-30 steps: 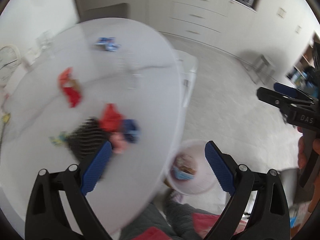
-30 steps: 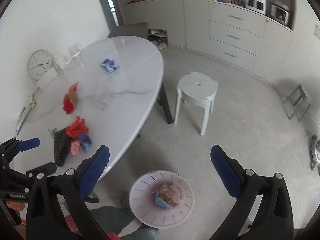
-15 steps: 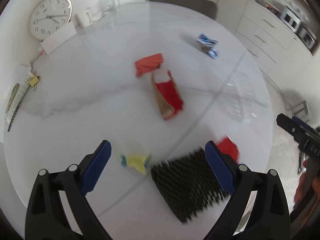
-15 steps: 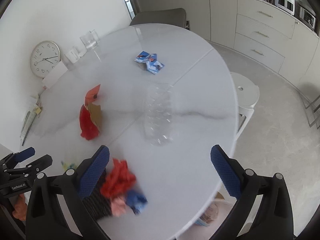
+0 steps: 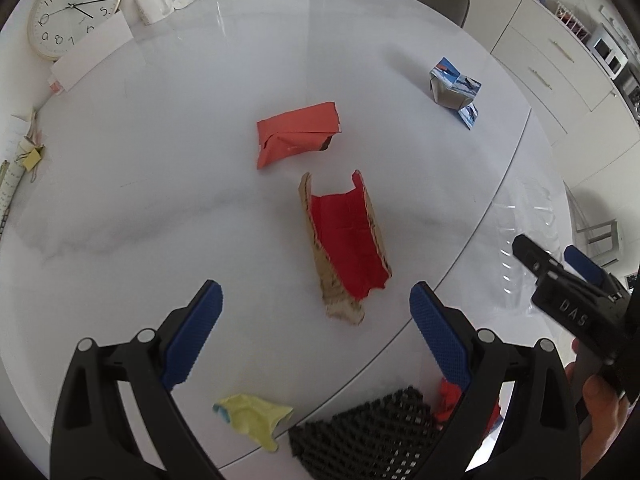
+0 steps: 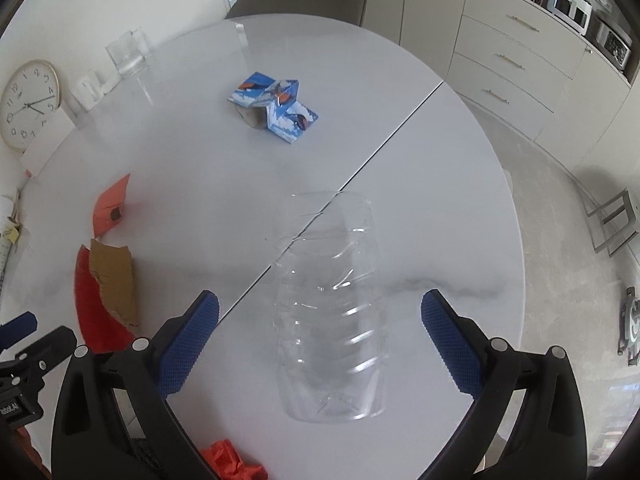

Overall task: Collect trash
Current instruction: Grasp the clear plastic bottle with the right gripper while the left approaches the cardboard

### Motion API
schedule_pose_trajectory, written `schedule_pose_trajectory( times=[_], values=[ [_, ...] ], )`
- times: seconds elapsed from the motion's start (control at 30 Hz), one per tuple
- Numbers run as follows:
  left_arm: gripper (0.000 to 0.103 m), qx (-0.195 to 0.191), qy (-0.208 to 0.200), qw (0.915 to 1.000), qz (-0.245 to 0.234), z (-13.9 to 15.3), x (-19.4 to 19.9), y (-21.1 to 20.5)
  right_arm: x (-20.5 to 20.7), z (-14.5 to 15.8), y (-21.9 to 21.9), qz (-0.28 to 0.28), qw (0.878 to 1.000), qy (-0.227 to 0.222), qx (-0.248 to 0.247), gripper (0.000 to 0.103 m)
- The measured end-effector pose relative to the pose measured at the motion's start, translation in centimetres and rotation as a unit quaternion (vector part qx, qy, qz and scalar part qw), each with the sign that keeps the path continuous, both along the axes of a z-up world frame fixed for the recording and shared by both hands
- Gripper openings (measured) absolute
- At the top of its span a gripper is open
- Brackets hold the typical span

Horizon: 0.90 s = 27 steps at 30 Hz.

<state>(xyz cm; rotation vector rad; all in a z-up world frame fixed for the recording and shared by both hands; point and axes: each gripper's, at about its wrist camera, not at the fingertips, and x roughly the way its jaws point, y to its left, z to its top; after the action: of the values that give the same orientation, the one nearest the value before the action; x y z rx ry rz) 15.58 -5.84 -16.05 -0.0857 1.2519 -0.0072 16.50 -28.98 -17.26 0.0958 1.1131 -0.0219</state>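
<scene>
**Both claws spread above scattered trash**

While the left claw (image 5: 316, 304) hangs with its blue pads wide apart and empty over the white marble table (image 5: 160, 200), a torn red-lined cardboard piece (image 5: 346, 240) lies just ahead between them. Beyond it sits a folded orange wrapper (image 5: 298, 134), with a crumpled blue carton (image 5: 454, 88) farther off. A yellow scrap (image 5: 254, 414) and black mesh netting (image 5: 360, 440) lie near the table's front edge. The right claw (image 6: 320, 334), likewise agape, frames a clear plastic bottle (image 6: 330, 308) lying on the table
</scene>
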Motion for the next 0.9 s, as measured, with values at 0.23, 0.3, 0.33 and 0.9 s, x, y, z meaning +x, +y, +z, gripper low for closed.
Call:
schedule_pose_trajectory(
  times=[0.23, 0.3, 0.33, 0.9],
  values=[
    [0.090, -0.009, 0.012, 0.9999, -0.002, -0.8, 0.9, -0.6, 0.8, -1.1, 0.0, 0.000, 1.000, 0.003, -0.005, 0.100],
    [0.090, -0.011, 0.012, 0.9999, -0.003, -0.8, 0.9, -0.8, 1.0, -1.3, 0.0, 0.004, 1.000, 0.006, -0.008, 0.100],
    [0.090, -0.011, 0.012, 0.9999, -0.003, -0.8, 1.0, -0.8, 1.0, -1.4, -0.1, 0.004, 1.000, 0.008, -0.006, 0.100],
    [0.090, -0.022, 0.041, 0.9985, 0.027, -2.5, 2.6, -2.2, 1.1, -2.1, -0.1, 0.026, 0.999, 0.027, -0.011, 0.063]
  ],
)
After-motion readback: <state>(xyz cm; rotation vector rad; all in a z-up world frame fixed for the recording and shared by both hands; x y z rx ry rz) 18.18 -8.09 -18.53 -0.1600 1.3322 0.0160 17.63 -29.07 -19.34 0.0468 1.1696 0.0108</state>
